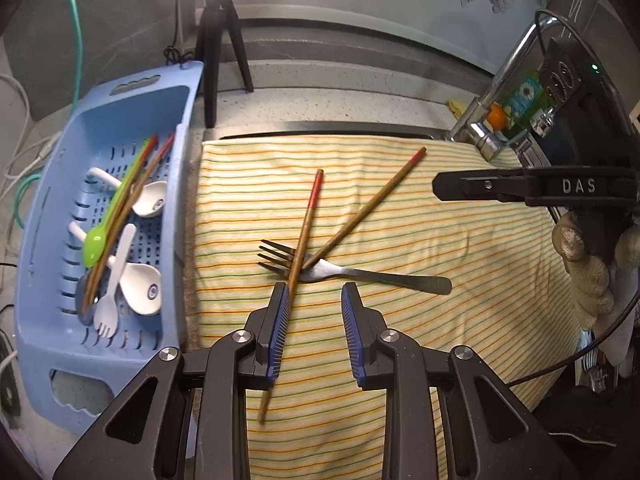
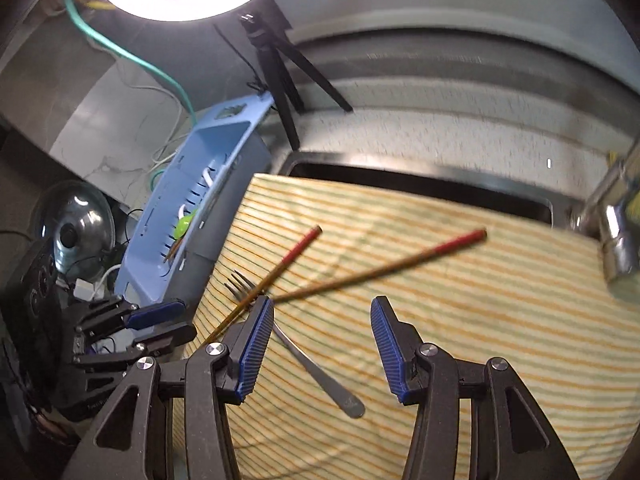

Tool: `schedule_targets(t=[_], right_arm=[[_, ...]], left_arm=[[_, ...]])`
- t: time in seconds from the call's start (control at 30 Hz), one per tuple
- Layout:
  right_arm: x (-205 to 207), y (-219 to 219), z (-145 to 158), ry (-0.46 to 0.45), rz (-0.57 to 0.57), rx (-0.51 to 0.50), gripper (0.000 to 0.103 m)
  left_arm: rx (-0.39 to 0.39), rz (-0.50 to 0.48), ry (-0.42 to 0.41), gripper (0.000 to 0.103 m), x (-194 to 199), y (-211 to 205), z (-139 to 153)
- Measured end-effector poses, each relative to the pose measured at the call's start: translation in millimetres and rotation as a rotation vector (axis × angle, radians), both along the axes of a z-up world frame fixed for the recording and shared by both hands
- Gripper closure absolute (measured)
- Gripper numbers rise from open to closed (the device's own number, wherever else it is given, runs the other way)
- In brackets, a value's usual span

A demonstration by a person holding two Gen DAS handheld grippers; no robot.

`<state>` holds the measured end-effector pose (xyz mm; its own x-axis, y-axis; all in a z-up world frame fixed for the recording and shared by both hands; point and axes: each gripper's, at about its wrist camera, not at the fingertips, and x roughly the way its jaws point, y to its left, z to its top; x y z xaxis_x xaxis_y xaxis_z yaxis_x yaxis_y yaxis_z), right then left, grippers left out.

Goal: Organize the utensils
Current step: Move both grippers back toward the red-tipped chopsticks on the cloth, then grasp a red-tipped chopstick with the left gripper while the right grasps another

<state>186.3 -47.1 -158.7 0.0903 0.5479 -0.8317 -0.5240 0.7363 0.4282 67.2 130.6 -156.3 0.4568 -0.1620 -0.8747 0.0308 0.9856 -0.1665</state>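
Left wrist view: a striped cloth (image 1: 400, 208) fills the centre and right of the frame. A blue perforated basket (image 1: 52, 240) stands along the left edge, its long axis running top to bottom; it holds white spoons (image 1: 140, 288), a green spoon (image 1: 96, 242), a white plastic fork (image 1: 110, 304) and two chopsticks.

At mid-frame on the cloth lies a metal fork (image 1: 360, 274), long axis roughly horizontal, tines pointing left and handle right. Two red-tipped chopsticks cross over its neck. One chopstick (image 1: 306, 224) runs steeply from lower centre to upper centre, red tip uppermost. The second chopstick (image 1: 372, 204) slants toward the upper right, red tip there.

The left gripper (image 1: 314, 300), at lower centre, has its jaws slightly parted and grips nothing. The steep chopstick passes beside its left finger; contact cannot be told. The right gripper (image 2: 322, 314) stands about half open above the fork handle, holding nothing.
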Motion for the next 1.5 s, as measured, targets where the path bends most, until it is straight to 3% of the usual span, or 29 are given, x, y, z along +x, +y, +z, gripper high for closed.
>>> schedule_targets(t=[0.37, 0.63, 0.8, 0.97, 1.1, 1.5], right_arm=[[50, -31, -42, 0.205, -0.353, 0.035, 0.062], [67, -27, -60, 0.270, -0.453, -0.010, 0.066], [74, -2, -63, 0.235, -0.435, -0.096, 0.066], [77, 28, -63, 0.158, -0.355, -0.252, 0.066], [69, 39, -62, 0.081, -0.272, -0.336, 0.074], [42, 16, -60, 0.048, -0.100, -0.349, 0.088]], left_arm=[[0.027, -0.040, 0.011, 0.078, 4, -6, -6], [0.017, -0.039, -0.021, 0.078, 0, -2, 3], [-0.003, -0.026, -0.048, 0.078, -4, 6, 8], [-0.022, -0.008, -0.060, 0.078, -10, 17, 9], [-0.026, -0.004, -0.061, 0.078, -16, 22, 10], [-0.009, -0.035, -0.019, 0.078, -8, 16, 0]])
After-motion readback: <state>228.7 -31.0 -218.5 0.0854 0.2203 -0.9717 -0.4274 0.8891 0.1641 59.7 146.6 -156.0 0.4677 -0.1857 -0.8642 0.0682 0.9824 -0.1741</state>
